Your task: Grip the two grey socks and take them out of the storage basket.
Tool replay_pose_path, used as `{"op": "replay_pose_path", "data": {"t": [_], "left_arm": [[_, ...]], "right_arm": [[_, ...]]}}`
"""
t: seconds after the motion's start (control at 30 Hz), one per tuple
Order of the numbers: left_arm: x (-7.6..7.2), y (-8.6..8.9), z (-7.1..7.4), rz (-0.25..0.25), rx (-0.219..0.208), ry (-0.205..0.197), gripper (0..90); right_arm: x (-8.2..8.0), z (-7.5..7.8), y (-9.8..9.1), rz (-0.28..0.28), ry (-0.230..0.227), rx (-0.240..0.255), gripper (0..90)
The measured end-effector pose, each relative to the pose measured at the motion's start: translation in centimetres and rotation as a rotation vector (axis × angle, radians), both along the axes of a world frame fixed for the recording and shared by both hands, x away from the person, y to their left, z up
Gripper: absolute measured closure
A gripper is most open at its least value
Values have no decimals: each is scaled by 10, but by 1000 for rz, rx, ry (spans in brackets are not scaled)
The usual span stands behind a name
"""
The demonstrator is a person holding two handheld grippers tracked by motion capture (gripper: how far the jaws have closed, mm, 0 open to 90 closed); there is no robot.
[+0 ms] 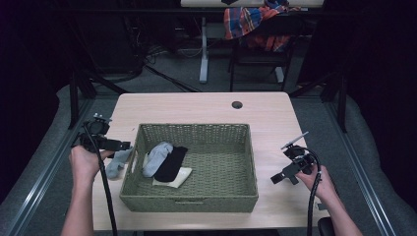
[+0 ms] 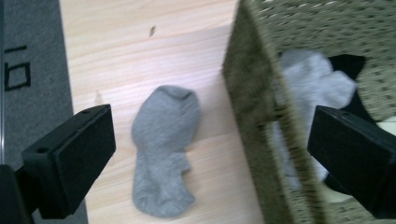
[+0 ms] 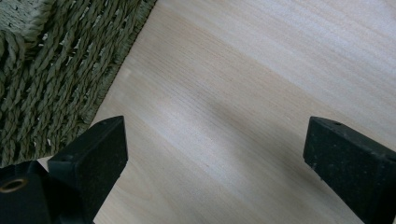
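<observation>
A grey sock [image 1: 117, 163] [image 2: 162, 148] lies flat on the light wood table [image 1: 196, 110], just left of a woven green basket [image 1: 192, 201] [image 2: 247, 93]. My left gripper [image 1: 125, 146] [image 2: 210, 154] hovers above that sock, open, its jaws wide apart with nothing between them. Inside the basket lie a light grey sock [image 1: 156, 158] [image 2: 308, 79], a black sock [image 1: 171, 163] and a cream sock [image 1: 176, 178]. My right gripper [image 1: 281, 178] [image 3: 215, 163] stands open over bare table to the right of the basket [image 3: 56, 65], empty.
A round cable hole [image 1: 237, 104] sits near the table's far edge. Behind the table stand a chair draped with a plaid cloth [image 1: 255, 22] and a white table leg [image 1: 203, 49]. Grey floor [image 2: 28, 56] shows past the table's left edge.
</observation>
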State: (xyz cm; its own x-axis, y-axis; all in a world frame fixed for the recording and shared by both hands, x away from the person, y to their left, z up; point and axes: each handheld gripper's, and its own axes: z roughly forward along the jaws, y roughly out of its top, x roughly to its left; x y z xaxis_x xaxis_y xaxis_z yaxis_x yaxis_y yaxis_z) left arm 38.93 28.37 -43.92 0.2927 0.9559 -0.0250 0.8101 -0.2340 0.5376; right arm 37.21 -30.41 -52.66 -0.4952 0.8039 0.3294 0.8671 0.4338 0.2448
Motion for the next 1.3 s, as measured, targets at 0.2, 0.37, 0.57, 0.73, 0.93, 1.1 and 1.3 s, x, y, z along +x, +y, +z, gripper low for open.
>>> {"op": "replay_pose_path", "data": {"t": [0.2, 0.37, 0.57, 0.73, 0.93, 1.1, 1.3], "left_arm": [[-4, -26, 12, -65, 33, -39, 2], [-3, -44, 15, -111, 48, -47, 2], [0, -58, 12, -142, 48, -40, 2], [1, -67, 7, -158, 44, -33, 2], [0, -76, 0, -185, 52, -15, 2], [4, -84, -6, -199, 57, -5, 2], [13, -94, -17, -217, 63, 39, 51]], "right_arm": [[3, -1, -2, -2, -5, 3, 60], [5, -2, -3, 4, 0, -4, 59], [7, -2, -7, 30, 9, -20, 58], [7, -1, -4, 31, 6, -20, 58], [7, 1, 1, 47, 3, -31, 58], [4, 2, -1, 23, -10, -26, 59], [2, 1, -2, 24, -3, -28, 59]]}}
